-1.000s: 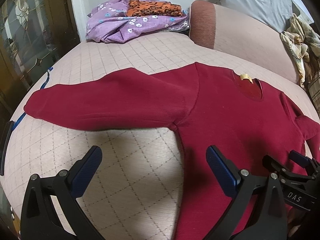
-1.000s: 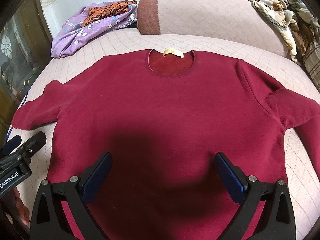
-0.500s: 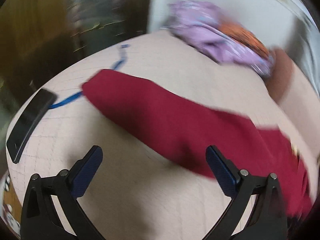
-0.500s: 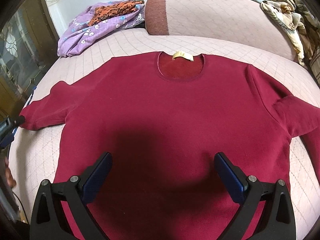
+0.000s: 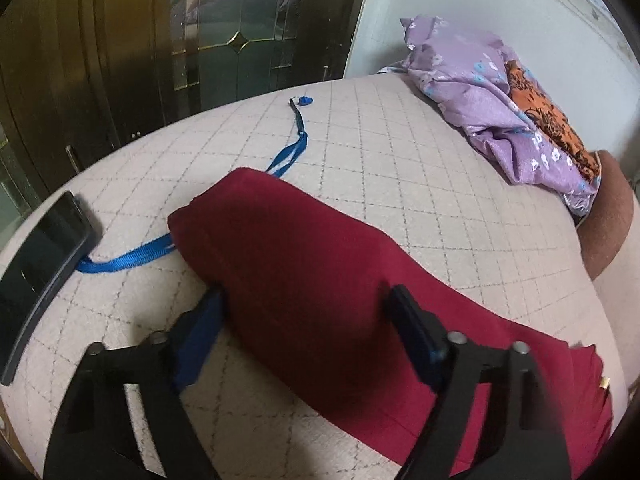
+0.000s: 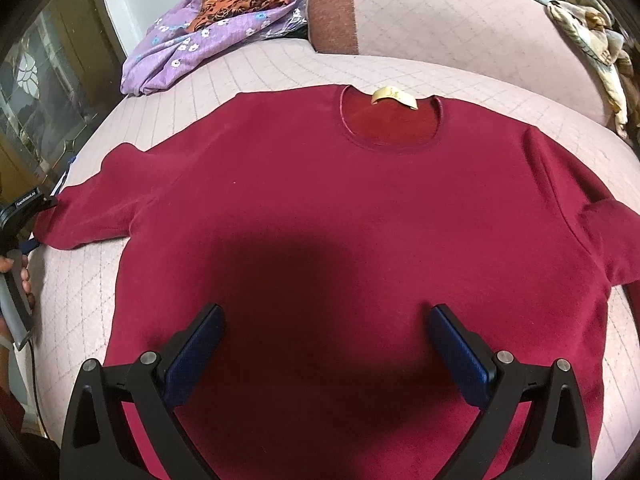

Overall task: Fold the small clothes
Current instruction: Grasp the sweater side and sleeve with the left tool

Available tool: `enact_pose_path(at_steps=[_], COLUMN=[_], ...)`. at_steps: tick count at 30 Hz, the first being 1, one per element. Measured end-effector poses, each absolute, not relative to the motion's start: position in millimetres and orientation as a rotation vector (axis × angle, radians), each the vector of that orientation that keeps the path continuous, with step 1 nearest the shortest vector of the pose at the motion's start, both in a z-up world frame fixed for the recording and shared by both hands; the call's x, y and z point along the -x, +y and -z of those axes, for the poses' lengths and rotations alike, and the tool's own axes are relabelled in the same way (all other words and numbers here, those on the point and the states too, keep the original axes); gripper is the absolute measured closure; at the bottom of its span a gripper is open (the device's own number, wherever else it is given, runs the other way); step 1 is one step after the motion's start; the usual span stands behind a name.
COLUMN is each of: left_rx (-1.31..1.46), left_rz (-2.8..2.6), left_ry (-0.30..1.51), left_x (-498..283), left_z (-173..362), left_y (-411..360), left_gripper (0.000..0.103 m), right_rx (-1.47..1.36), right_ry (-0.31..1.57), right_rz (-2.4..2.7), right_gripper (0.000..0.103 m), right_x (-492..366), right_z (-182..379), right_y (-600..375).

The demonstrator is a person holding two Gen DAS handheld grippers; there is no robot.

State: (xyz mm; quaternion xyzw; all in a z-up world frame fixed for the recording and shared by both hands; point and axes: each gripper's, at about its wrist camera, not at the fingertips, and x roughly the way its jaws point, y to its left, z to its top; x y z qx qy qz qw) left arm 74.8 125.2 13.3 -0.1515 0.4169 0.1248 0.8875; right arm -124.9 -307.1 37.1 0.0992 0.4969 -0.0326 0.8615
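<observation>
A dark red long-sleeved sweater (image 6: 360, 208) lies flat, front up, on the quilted pink bed, with a yellow label at its neck. Its left sleeve (image 5: 304, 264) stretches out towards the bed's edge. My left gripper (image 5: 308, 320) is open, with its jaws on either side of that sleeve, close behind the cuff. It also shows at the sleeve end in the right wrist view (image 6: 24, 216). My right gripper (image 6: 324, 344) is open and empty, held above the sweater's lower body.
A black phone (image 5: 44, 264) on a blue lanyard (image 5: 128, 258) lies by the cuff near the bed's edge. A purple and orange pile of clothes (image 5: 504, 108) sits at the far corner. A bolster (image 6: 440, 12) runs along the back. A wooden cabinet (image 5: 120, 40) stands beyond the bed.
My left gripper has swung left from the sweater's body and moved down along the sleeve; its jaws now straddle the sleeve near the cuff. The right gripper has barely moved.
</observation>
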Motion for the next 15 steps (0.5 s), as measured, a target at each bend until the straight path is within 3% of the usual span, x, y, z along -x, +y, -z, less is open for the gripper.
enact_pose_path(at_steps=[1,3,4,5,15], left_rx=[0.318,0.321,0.322,0.335,0.384], left_rz=[-0.257,-0.263,-0.277,-0.287,-0.06], left_ry=[0.859,0.848,0.848,0.846,0.675], left_x=[-75.7,-73.7,-73.9,-72.5,-52.0], left_z=[-14.4,-17.4,-17.3,-17.2,-64.7], left_y=[126.2,128.9,131.2,133.7,97.7], left_gripper=[0.035,0.08,0.089,0.094,0.097], right_rx=[-0.211,-0.221,-0.226,-0.229,-0.259], right_ry=[1.041,1.037,1.035,1.032,1.026], right_rz=[0.068,0.067,0.064,0.063,0.07], right_gripper=[0.001,0.001,0.002,0.002,0.002], right_x=[123.8,122.4,122.4,123.1,132.6], right_z=[-36.9,-36.8,-36.9,-37.2,-42.2], right_y=[-307.1,-306.5,-306.0,-305.8,-318.5])
